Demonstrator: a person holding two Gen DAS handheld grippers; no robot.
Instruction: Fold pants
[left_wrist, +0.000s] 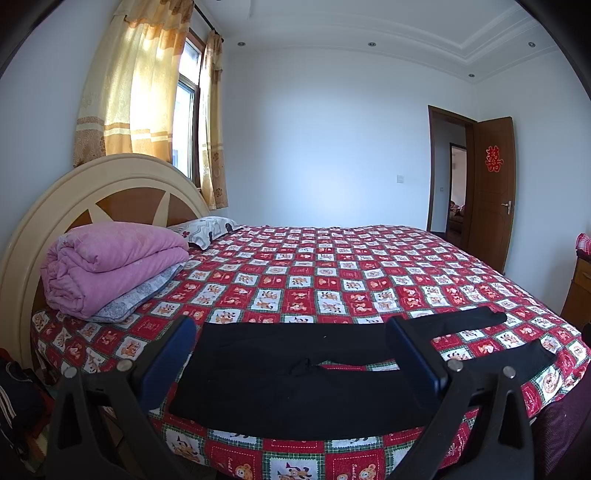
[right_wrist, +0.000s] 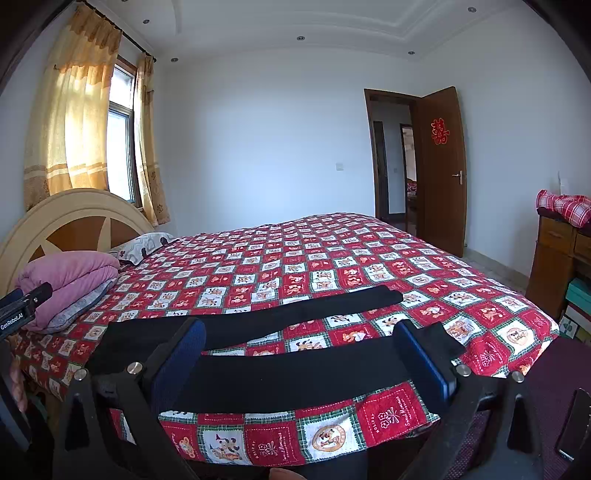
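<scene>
Black pants (left_wrist: 295, 384) lie flat on the near edge of the bed, waist to the left, the two legs spread apart toward the right. In the right wrist view the near leg (right_wrist: 295, 376) runs across in front and the far leg (right_wrist: 332, 306) angles away. My left gripper (left_wrist: 291, 354) is open and empty, held above the waist and crotch part. My right gripper (right_wrist: 303, 358) is open and empty, held above the near leg. The left gripper's body (right_wrist: 22, 306) shows at the left edge of the right wrist view.
The bed has a red checked quilt (left_wrist: 332, 280) and a cream headboard (left_wrist: 110, 181). A folded pink blanket (left_wrist: 110, 266) and a pillow (left_wrist: 207, 229) lie at its head. An open brown door (right_wrist: 439, 170) is at the right, a wooden cabinet (right_wrist: 557, 254) by it.
</scene>
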